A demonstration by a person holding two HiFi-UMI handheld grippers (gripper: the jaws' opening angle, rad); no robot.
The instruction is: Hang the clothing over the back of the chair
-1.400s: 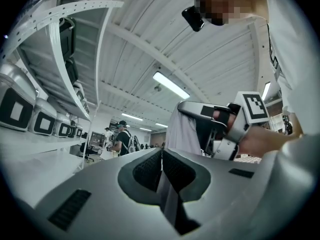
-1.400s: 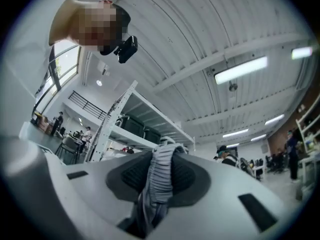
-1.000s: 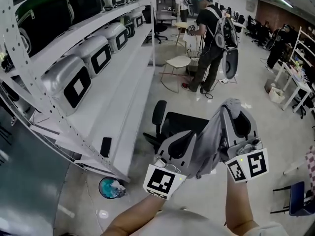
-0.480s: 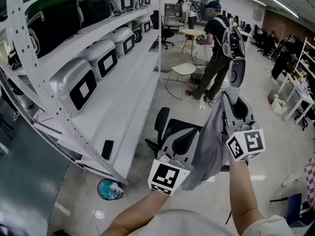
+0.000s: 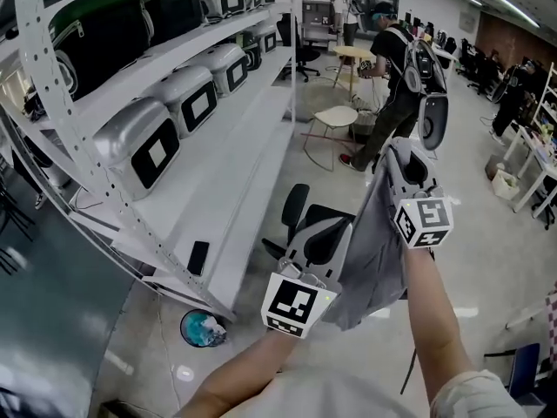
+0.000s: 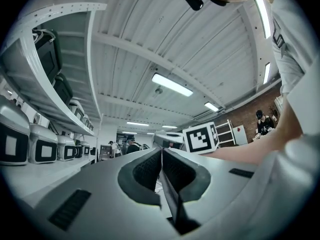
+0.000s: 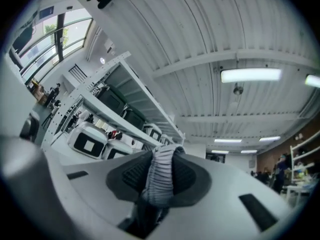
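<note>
A grey garment (image 5: pixel 376 242) hangs between my two grippers, above a black office chair (image 5: pixel 296 205) that stands by the shelving. My right gripper (image 5: pixel 397 153) is raised farther away and is shut on a ribbed edge of the clothing (image 7: pixel 162 180), which bulges up between its pads. The left gripper (image 5: pixel 338 228) sits lower and nearer, just over the chair. Its jaws are pressed together on a thin fold of the same cloth (image 6: pixel 170 199). In the left gripper view the right gripper's marker cube (image 6: pixel 201 138) shows ahead.
Long white shelves (image 5: pixel 235 172) with several grey and dark cases run along the left. A phone (image 5: pixel 197 257) lies on the lowest shelf, and a bin (image 5: pixel 202 327) stands under it. Beyond the chair are a person with a backpack (image 5: pixel 402 85), a beige chair (image 5: pixel 335 120) and desks.
My right gripper has moved up and away with the garment, which now hangs longer above the chair. The left gripper has shifted only slightly.
</note>
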